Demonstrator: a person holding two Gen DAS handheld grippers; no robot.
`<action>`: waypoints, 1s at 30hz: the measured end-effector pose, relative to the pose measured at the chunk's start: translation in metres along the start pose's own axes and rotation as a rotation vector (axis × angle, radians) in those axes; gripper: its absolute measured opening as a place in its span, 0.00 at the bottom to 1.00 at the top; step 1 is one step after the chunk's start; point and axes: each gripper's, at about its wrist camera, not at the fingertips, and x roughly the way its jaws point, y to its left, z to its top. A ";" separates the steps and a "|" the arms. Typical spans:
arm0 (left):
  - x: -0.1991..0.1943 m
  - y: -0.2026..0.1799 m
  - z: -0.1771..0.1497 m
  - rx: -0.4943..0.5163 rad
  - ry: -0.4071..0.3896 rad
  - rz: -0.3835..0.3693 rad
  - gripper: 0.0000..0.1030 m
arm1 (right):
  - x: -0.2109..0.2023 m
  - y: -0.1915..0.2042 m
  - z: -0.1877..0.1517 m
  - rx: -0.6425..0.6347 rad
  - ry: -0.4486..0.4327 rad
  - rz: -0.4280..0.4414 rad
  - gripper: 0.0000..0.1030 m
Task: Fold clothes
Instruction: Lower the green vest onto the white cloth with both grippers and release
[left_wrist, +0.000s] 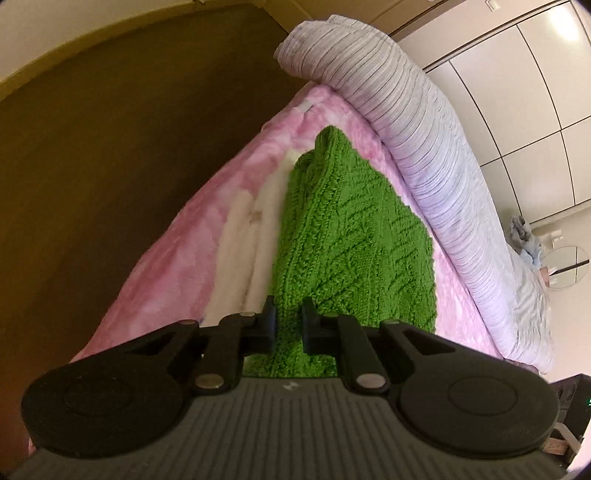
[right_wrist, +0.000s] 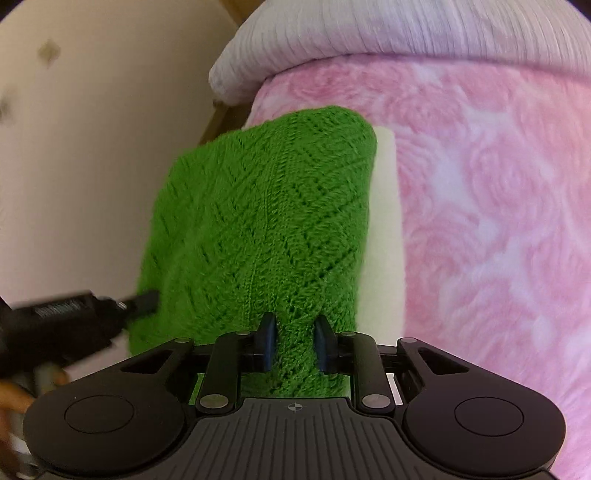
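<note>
A green knitted sweater (left_wrist: 343, 240) hangs stretched above a pink fleece blanket (left_wrist: 177, 251) on a bed. My left gripper (left_wrist: 289, 314) is shut on its near edge, with green knit bunched between the black fingers. In the right wrist view the same green sweater (right_wrist: 266, 218) rises from my right gripper (right_wrist: 294, 332), which is shut on a fold of it. The other gripper (right_wrist: 92, 310) shows at the sweater's left edge, clamped onto the knit. A white folded garment (right_wrist: 384, 236) lies under the sweater on the pink blanket (right_wrist: 491, 206).
A rolled grey-lilac striped quilt (left_wrist: 436, 177) runs along the far side of the bed, seen also as the striped quilt (right_wrist: 369, 40). Dark brown floor (left_wrist: 110, 155) lies left of the bed. White wardrobe doors (left_wrist: 535, 92) and a small fan stand at the right.
</note>
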 end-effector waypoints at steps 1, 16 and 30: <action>-0.002 -0.004 0.000 0.015 0.006 0.005 0.09 | 0.001 0.006 0.001 -0.031 0.004 -0.024 0.22; 0.019 -0.029 -0.001 0.253 0.054 0.081 0.01 | 0.012 0.047 -0.016 -0.277 -0.059 -0.188 0.22; 0.026 -0.066 0.060 0.383 -0.088 0.048 0.00 | 0.006 0.034 0.065 -0.129 -0.236 -0.205 0.23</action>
